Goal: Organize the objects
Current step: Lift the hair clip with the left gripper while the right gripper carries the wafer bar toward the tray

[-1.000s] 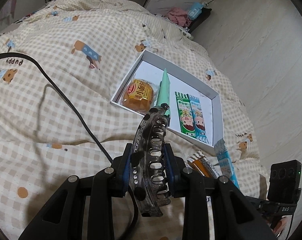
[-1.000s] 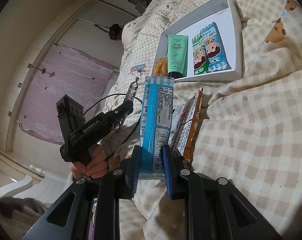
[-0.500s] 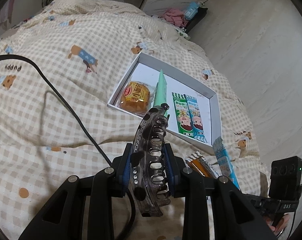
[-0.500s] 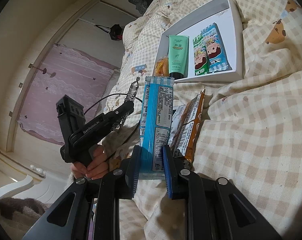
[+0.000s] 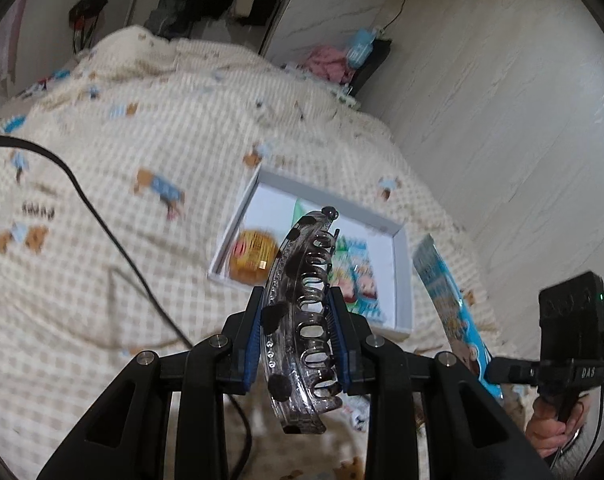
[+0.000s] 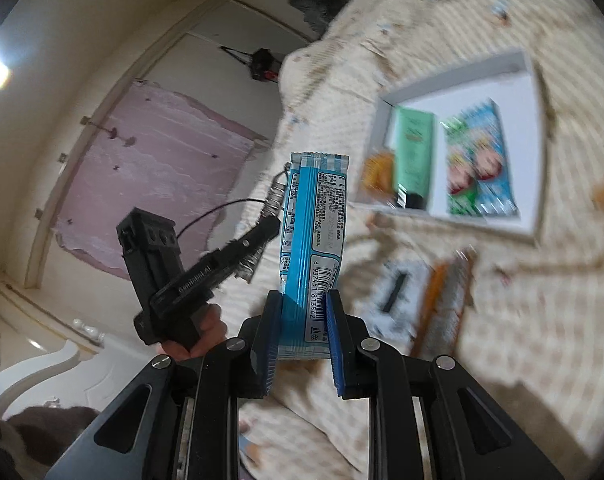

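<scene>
My left gripper [image 5: 298, 340] is shut on a dark clear hair clip [image 5: 305, 312] and holds it in the air above the bed, short of the white box [image 5: 401, 280]. My right gripper [image 6: 302, 328] is shut on a blue snack packet [image 6: 315, 232], held upright above the quilt; it also shows in the left wrist view [image 5: 449, 304]. The box [image 6: 537, 160] holds a green tube [image 6: 411, 152], two cartoon snack packets [image 6: 477, 164] and an orange bun [image 5: 250, 256]. The left gripper shows in the right wrist view [image 6: 262, 236].
An orange packet [image 6: 441, 300] and a white packet [image 6: 397, 292] lie on the checked quilt [image 5: 142, 160] in front of the box. A black cable [image 5: 102, 220] runs across the quilt. Wooden floor [image 5: 501, 100] lies to the right of the bed.
Both grippers have risen away from the bed with their loads; the box now looks smaller and lower. The view is blurred by motion.
</scene>
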The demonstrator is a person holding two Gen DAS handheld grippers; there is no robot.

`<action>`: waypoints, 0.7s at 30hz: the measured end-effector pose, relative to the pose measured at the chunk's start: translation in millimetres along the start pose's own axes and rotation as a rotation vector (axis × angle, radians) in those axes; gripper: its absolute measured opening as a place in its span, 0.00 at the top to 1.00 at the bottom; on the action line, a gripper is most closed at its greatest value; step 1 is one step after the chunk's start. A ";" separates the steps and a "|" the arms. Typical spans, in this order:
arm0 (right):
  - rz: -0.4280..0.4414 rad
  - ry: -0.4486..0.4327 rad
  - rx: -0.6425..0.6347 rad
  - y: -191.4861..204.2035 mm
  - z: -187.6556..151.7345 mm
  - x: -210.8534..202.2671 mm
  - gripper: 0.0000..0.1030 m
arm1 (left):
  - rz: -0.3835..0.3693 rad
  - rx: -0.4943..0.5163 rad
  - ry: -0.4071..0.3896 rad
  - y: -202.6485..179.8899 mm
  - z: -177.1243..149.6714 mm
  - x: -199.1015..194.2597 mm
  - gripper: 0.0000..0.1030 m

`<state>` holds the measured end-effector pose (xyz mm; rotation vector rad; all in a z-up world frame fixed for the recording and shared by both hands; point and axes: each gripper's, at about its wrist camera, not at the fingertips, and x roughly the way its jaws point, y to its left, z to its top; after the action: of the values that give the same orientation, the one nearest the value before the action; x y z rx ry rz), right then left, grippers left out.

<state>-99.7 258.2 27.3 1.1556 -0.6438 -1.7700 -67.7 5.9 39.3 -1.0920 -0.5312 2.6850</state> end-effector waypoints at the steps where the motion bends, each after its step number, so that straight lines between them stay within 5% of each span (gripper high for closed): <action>1: 0.010 -0.004 -0.015 4.4 6.5 1.0 0.78 | -0.001 0.009 -0.009 -1.9 4.9 -3.5 0.69; 11: 0.145 -0.137 -0.183 56.9 66.5 7.0 0.78 | -0.053 0.094 -0.146 -26.4 66.6 -35.9 0.69; 16: 0.102 -0.206 -0.285 74.8 82.1 6.2 0.78 | -0.029 0.148 -0.220 -41.2 87.4 -39.4 0.69; 21: 0.109 -0.297 -0.319 73.9 99.5 8.3 0.78 | -0.098 0.145 -0.259 -49.0 99.6 -20.8 0.69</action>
<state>-161.3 212.0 124.8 0.6375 -0.5572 -1.8845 -121.0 19.1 138.0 -0.6678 -0.4108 2.7435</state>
